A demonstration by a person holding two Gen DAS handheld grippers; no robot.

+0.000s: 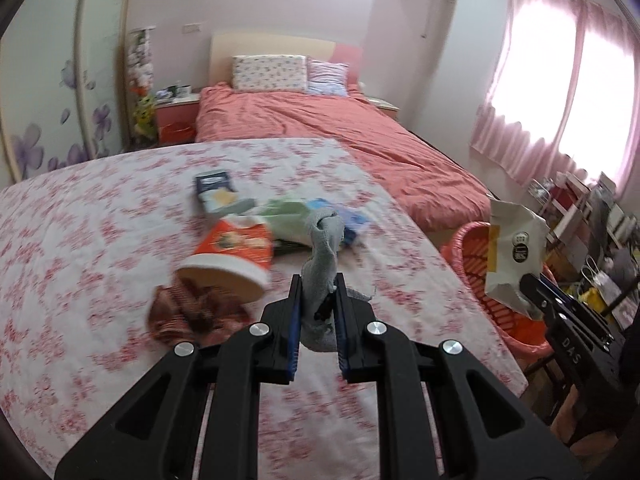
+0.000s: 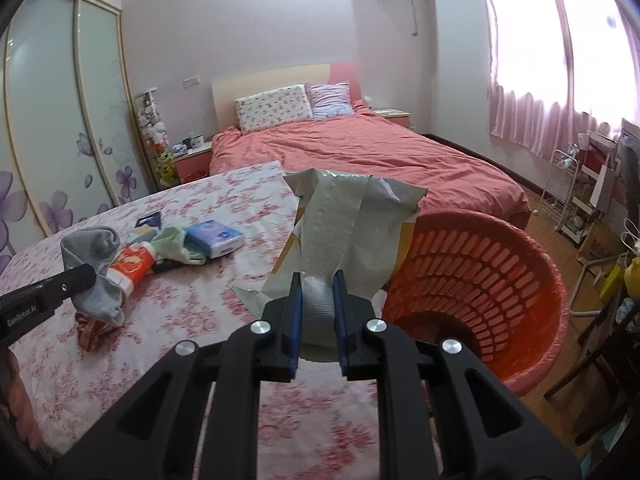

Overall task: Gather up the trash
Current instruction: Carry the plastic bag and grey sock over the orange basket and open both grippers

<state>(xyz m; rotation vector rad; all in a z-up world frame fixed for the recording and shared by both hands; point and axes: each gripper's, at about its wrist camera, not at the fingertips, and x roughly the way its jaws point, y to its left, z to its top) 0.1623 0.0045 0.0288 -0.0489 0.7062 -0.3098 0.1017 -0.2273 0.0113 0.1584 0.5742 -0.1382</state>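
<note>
the left tool (image 1: 318, 294) is clamped on a grey sock (image 1: 320, 256), which hangs between its blue pads above the counter (image 1: 100, 240), a table under a white cloth with red flowers. the right tool (image 2: 316, 292) is clamped on a crumpled paper bag (image 2: 344, 216) with a silvery inside, held up just left of the red basket (image 2: 480, 280); in the left wrist view the same bag (image 1: 512, 248) shows white and yellow in front of the basket (image 1: 472, 248), which sits off the right edge of the counter. on the cloth beyond the sock lie an orange paper cup (image 1: 232, 256) tipped on its side, a brownish wrapper (image 1: 192, 312) near it, a dark blue packet (image 1: 218, 192) farther off, a pale green cloth (image 1: 286, 220) and a blue tissue pack (image 2: 216, 238) to its right. these are blurred in the left wrist view. a bed (image 2: 360, 148) with a pink cover and two pillows stands at the far side, and pink curtains (image 2: 540, 60) hang at the right
</note>
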